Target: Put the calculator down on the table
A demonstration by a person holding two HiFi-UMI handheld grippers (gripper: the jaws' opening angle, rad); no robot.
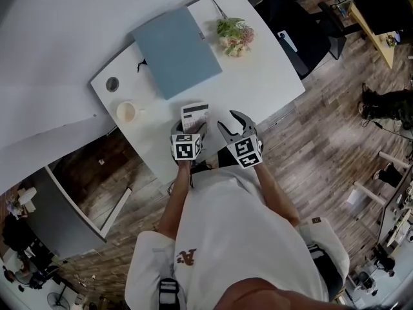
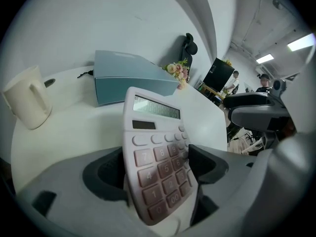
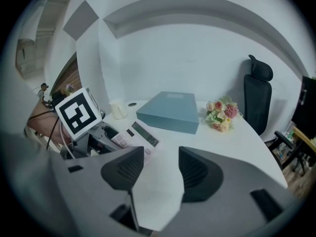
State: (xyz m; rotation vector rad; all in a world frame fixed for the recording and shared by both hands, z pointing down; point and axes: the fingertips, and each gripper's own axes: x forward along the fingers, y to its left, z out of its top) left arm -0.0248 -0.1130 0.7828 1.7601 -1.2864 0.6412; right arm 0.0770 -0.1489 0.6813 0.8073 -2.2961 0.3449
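Note:
A white calculator (image 1: 195, 116) with pale pink keys lies on the white table (image 1: 258, 76) near its front edge, display end away from me. My left gripper (image 1: 191, 132) reaches around its near end. In the left gripper view the calculator (image 2: 155, 152) sits skewed between the two dark pads, and the jaws stand wide, so my left gripper (image 2: 155, 171) is open. My right gripper (image 1: 233, 123) hangs open and empty just right of it. In the right gripper view my right gripper (image 3: 158, 174) has only bare table between its pads, with the calculator (image 3: 140, 135) flat on the table to the left.
A grey-blue flat box (image 1: 177, 50) lies behind the calculator. A small bunch of flowers (image 1: 235, 36) is at the back right, a cream mug (image 1: 127, 112) at the left, a round cable hole (image 1: 112, 83) behind it. A black office chair (image 3: 257, 98) stands past the table's right end.

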